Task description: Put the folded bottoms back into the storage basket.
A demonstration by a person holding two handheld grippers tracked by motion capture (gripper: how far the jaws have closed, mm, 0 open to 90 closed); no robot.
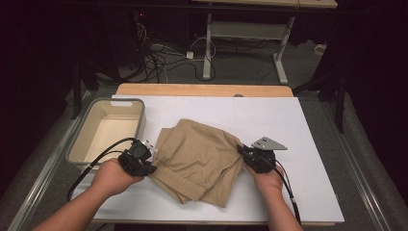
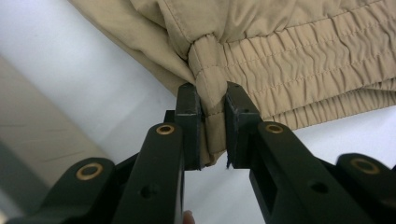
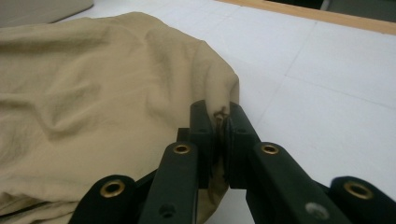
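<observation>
Folded tan shorts [image 1: 199, 161] with an elastic waistband [image 2: 299, 60] lie in the middle of the white table cover [image 1: 288, 120]. My left gripper [image 1: 153, 159] is at the garment's left edge, its jaws shut on the end of the waistband [image 2: 212, 114]. At the right edge, my right gripper [image 1: 240, 150] is shut on a fold of the tan fabric [image 3: 219, 116], which is pinched thin between the black jaws. The cloth [image 3: 93, 93] spreads to the left in the right gripper view.
A beige plastic bin [image 1: 77, 149] stands at the table's left side, just beyond my left hand. The wooden table edge [image 1: 202, 90] runs along the back. Cables and a desk frame [image 1: 240, 43] are on the floor behind.
</observation>
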